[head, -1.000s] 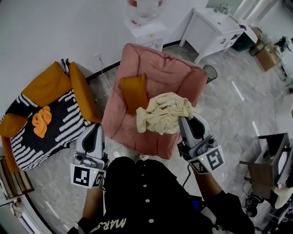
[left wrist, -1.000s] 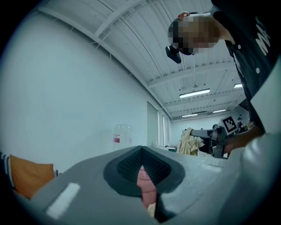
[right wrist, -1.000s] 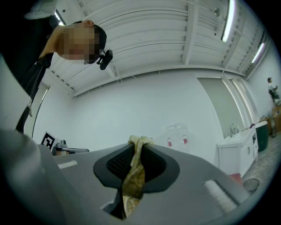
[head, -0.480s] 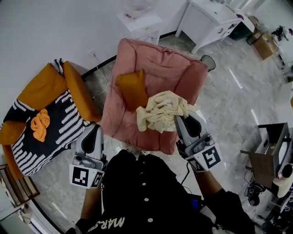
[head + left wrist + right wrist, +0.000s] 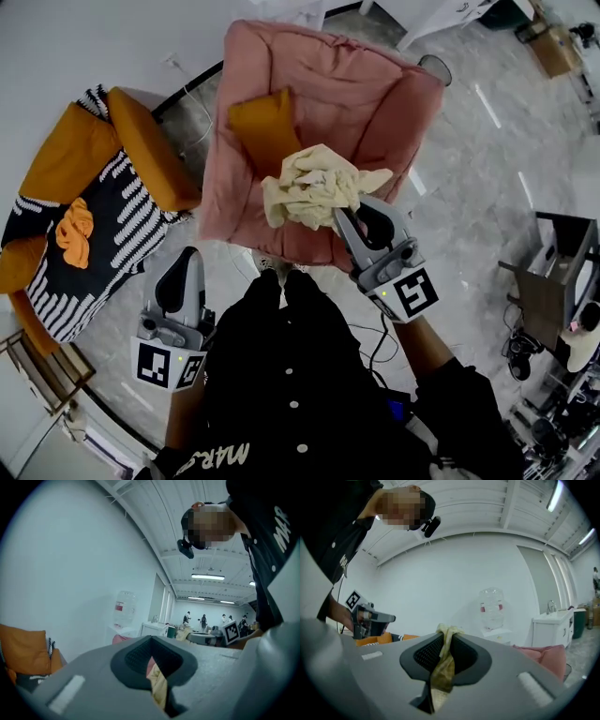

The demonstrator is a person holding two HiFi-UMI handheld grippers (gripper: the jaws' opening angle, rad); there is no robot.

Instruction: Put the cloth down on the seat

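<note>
Cream cloth (image 5: pixel 314 186), crumpled into a bunch, is pinched by the right gripper (image 5: pixel 345 218) over the pink seat (image 5: pixel 239 211). The left gripper (image 5: pixel 186 259) is pressed together.

Grey marble-look floor (image 5: pixel 469 187) carries everything here. A pink armchair (image 5: pixel 347 103) stands on it, with an orange cushion (image 5: pixel 265 127) propped in the left of its seat. Just beside it on the left there's a black-and-white striped chair (image 5: pixel 112 216) with a crumpled orange rag (image 5: pixel 75 232) lying on the seat. A small dark bin (image 5: pixel 432 66) sits by the pink chair's far right corner.
</note>
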